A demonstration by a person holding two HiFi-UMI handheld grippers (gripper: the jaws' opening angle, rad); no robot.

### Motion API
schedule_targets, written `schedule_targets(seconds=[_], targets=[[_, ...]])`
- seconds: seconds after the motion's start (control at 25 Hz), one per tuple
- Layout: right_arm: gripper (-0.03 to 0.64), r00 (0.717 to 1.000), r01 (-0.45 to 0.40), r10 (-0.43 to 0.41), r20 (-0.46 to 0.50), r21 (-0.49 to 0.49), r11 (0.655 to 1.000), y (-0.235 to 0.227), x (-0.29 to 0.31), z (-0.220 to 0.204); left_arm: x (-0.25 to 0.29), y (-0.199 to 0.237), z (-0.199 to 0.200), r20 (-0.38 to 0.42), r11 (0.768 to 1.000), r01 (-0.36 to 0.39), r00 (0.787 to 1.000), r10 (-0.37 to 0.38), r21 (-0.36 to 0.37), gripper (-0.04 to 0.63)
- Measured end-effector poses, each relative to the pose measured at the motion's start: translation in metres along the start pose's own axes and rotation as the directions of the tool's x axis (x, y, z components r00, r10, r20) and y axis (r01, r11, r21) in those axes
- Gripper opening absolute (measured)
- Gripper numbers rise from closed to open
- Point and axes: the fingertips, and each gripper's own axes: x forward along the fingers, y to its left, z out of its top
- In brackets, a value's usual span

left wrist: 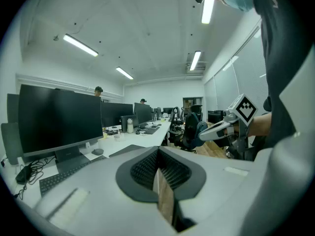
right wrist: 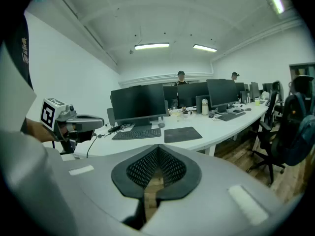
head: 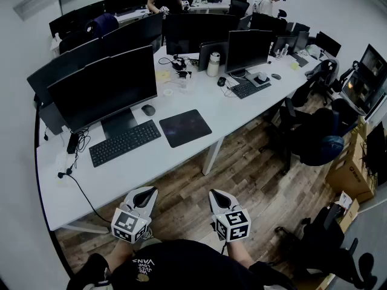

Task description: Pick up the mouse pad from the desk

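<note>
Flat dark rectangular mouse pad (head: 185, 127), matte, rounded corners, lying on smooth white desk (head: 139, 169) just right of black keyboard (head: 125, 142); left gripper (head: 147, 192) and right gripper (head: 216, 194) pinched together empty, well apart from it.

Ceiling strip lights (left wrist: 78, 45) lit the office evenly and brightly; fisheye distortion curved the edges, with dark vignetted corners.

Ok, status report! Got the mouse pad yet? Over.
Left tool and right tool shut, empty, off the desk. Mouse pad flat on desk beside keyboard, untouched. Nothing on the pad.
</note>
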Motion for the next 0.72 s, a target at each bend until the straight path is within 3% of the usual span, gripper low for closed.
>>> schedule_targets(seconds=[0.56,0.6,0.68,0.72], targets=[[0.006,0.996,0.01,-0.012,0.092,0.024,1.0,-0.008,-0.018,0.005,-0.001,-0.024,0.01,0.078,0.999,-0.012,0.997,0.016,-0.051,0.014],[0.006,0.995,0.012,-0.015,0.094,0.034,0.999,-0.009,-0.018,0.004,-0.002,-0.023,0.01,0.081,0.998,-0.023,0.996,0.028,-0.058,0.05],[0.097,0.995,0.008,-0.013,0.097,0.056,0.998,-0.01,-0.017,0.003,-0.002,-0.019,0.008,0.08,0.996,-0.045,0.995,0.051,-0.075,0.157],[0.12,0.995,0.007,-0.013,0.097,0.065,0.998,-0.011,-0.017,0.003,-0.002,-0.016,0.007,0.078,0.995,-0.053,0.995,0.059,-0.08,0.167]])
